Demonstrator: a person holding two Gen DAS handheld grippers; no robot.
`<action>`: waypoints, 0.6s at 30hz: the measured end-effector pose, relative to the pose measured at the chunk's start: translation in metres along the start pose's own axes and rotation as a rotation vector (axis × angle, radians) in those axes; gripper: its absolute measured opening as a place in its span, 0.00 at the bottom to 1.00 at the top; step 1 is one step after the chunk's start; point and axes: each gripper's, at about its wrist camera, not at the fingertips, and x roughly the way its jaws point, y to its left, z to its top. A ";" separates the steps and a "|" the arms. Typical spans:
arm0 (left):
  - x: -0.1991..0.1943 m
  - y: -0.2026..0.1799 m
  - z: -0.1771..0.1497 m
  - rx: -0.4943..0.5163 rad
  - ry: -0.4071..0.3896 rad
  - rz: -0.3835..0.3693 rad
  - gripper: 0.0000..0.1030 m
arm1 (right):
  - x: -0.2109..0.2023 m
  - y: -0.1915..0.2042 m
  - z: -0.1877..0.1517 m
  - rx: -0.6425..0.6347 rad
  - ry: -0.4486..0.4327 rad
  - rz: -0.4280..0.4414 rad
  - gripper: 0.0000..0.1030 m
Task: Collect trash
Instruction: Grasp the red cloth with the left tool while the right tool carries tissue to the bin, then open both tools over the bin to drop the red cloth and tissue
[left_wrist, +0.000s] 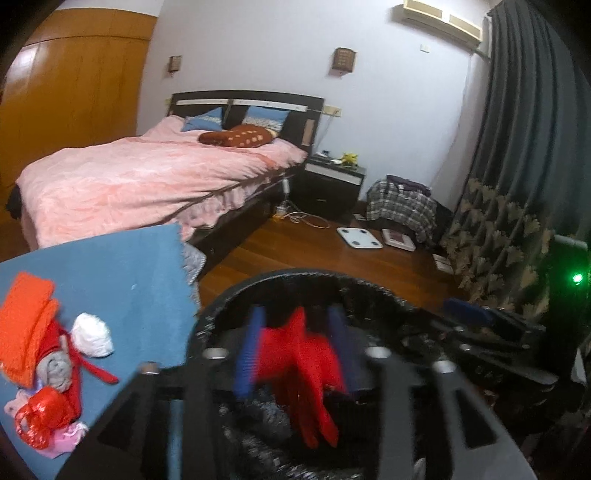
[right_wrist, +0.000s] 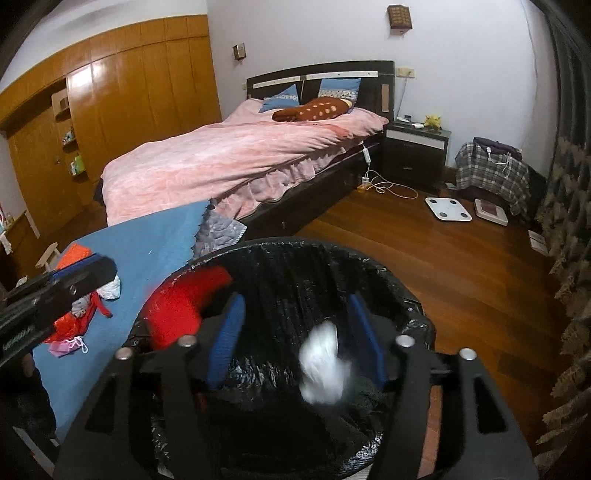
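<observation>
A round bin lined with a black bag (left_wrist: 280, 280) (right_wrist: 406, 295) stands below both grippers. My left gripper (left_wrist: 297, 350) is over the bin, jaws apart, with a blurred red wrapper (left_wrist: 306, 369) hanging between them; whether they touch it is unclear. The red wrapper also shows in the right wrist view (right_wrist: 177, 306). My right gripper (right_wrist: 295, 343) is open above the bin, and a blurred white crumpled tissue (right_wrist: 323, 369) is between its jaws, apart from them. On the blue table cover (left_wrist: 122, 266) lie a white crumpled tissue (left_wrist: 92, 334), an orange cloth (left_wrist: 26, 314) and red wrappers (left_wrist: 44, 421).
A bed with a pink cover (left_wrist: 140, 177) stands behind the table. A dark nightstand (left_wrist: 328, 184), a white scale (left_wrist: 359, 238) and a plaid bag (left_wrist: 402, 206) are on the wooden floor. Dark curtains (left_wrist: 517, 147) hang at the right.
</observation>
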 end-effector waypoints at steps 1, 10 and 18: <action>-0.003 0.005 -0.002 -0.003 -0.001 0.015 0.48 | -0.001 0.001 -0.001 0.000 -0.004 -0.004 0.76; -0.050 0.061 -0.023 -0.014 -0.039 0.220 0.78 | 0.000 0.040 0.004 -0.012 -0.023 0.066 0.93; -0.100 0.127 -0.047 -0.078 -0.049 0.415 0.80 | 0.011 0.113 0.005 -0.078 0.004 0.204 0.93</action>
